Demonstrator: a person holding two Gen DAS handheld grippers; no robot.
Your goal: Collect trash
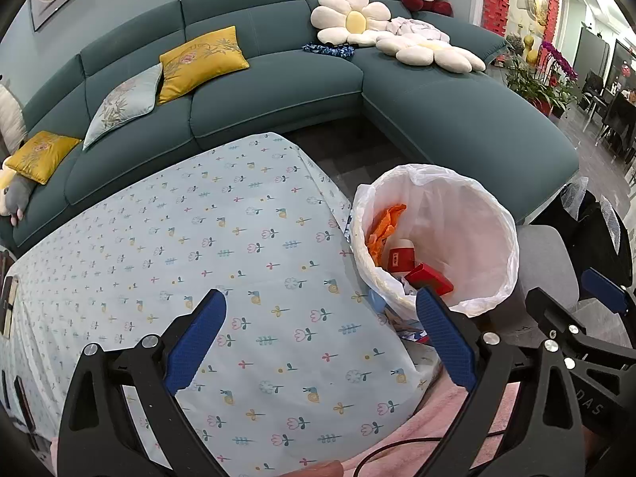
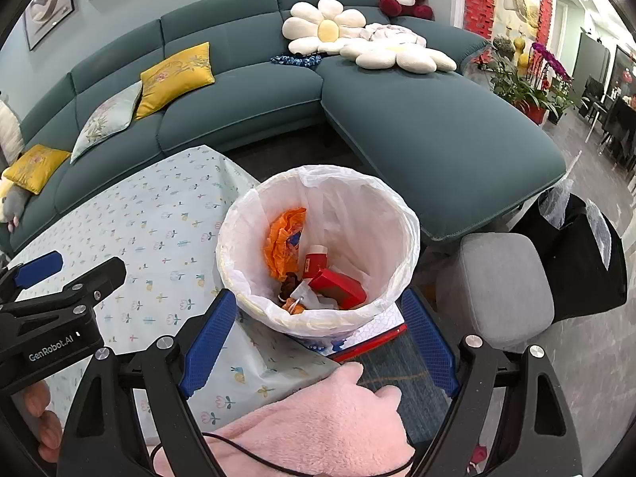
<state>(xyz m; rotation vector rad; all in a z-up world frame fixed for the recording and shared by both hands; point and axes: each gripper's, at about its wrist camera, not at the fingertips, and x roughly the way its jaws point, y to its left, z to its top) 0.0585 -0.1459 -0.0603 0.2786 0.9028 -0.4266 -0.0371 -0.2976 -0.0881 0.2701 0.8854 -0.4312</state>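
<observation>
A round bin with a white liner (image 1: 493,206) (image 2: 357,198) stands beside the table's right edge. Inside lie an orange wrapper (image 2: 282,238), red boxes (image 2: 338,286) and small scraps. My left gripper (image 1: 322,330) is open and empty over the flowered tablecloth (image 1: 179,246), left of the bin. My right gripper (image 2: 322,334) is open and empty, just in front of the bin's near rim. The right gripper also shows at the right edge of the left wrist view (image 1: 576,306). The left gripper shows at the left of the right wrist view (image 2: 59,274).
A teal sectional sofa (image 2: 417,127) with yellow cushions (image 2: 175,75) and flower pillows (image 2: 330,28) runs behind. A grey stool (image 2: 497,286) and a black bag (image 2: 588,262) stand right of the bin. A blue-and-red box (image 2: 369,336) lies under the bin. Pink fabric (image 2: 318,417) lies near.
</observation>
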